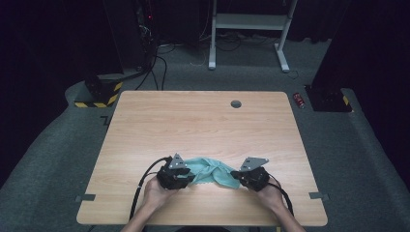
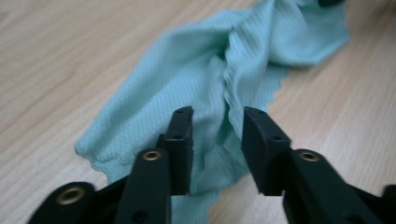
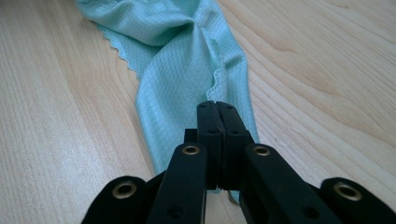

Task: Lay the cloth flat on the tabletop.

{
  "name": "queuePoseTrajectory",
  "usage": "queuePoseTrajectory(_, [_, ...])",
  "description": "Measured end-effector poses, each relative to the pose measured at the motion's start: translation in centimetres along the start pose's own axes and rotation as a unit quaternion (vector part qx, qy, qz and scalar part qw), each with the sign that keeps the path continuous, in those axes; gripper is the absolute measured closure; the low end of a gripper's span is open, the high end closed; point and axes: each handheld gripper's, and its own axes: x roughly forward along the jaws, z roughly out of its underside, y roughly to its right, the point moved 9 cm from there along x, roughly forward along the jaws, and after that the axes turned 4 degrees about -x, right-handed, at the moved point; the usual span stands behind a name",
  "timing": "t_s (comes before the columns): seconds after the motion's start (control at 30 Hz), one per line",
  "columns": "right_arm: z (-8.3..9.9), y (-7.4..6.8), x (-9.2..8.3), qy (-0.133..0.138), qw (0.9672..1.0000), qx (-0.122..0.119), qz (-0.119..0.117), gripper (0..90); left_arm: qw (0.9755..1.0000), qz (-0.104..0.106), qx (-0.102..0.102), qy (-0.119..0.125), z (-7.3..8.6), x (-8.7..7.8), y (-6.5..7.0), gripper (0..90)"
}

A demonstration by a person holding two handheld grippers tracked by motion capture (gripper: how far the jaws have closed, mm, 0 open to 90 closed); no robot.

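The pale rectangular wooden table (image 1: 203, 121) carried the work near its six o'clock edge, within easy reach of the person's forearms coming in from below. There the crumpled mint-green waffle-weave cloth (image 1: 210, 171) lay bunched into a band running from nine to three o'clock between the two tools, probably because it was being drawn out or folded from its ends. The right gripper (image 3: 217, 108) was clenched, its black jaws pressed flat together over the cloth's near end, apparently pinning that corner in place. The left gripper (image 2: 218, 119) stood released, jaws parted with a ridge of fabric lying between them untouched, seemingly freed for a fresh hold. Both hands (image 1: 157, 191) sat low and level, knuckles up, pointing inward toward each other across the cloth.
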Motion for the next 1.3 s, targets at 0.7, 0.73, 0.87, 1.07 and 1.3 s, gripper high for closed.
queuePoseTrajectory(0.7, [-5.1, 3.2, -3.1, 0.063, 0.996, -0.006, 0.062, 89.9, 0.9968, -0.064, 0.021, 0.044, -3.9, -2.6, -1.4, 89.4])
queuePoseTrajectory(0.73, [-5.4, 3.5, -3.2, 0.066, 0.9957, -0.003, 0.064, 89.9, 0.9951, -0.079, 0.018, 0.057, -4.7, -3.0, -2.2, 89.4])
queuePoseTrajectory(0.87, [-6.7, 5.3, -2.4, 0.069, 0.9936, 0.004, 0.09, 89.9, 0.9894, -0.129, 0.023, 0.062, -6.4, -2.4, -4.5, 89.4])
queuePoseTrajectory(1.07, [-7.7, 8.5, 1.5, 0.041, 0.9908, 0.03, 0.125, 89.9, 0.9843, -0.173, 0.011, 0.035, -7.2, 1.0, -8.2, 89.2])
queuePoseTrajectory(1.3, [-7.4, 11.0, 5.4, 0.002, 0.9881, 0.063, 0.14, 89.8, 0.9829, -0.18, -0.034, 0.019, -7.2, 4.4, -11.1, 86.2])
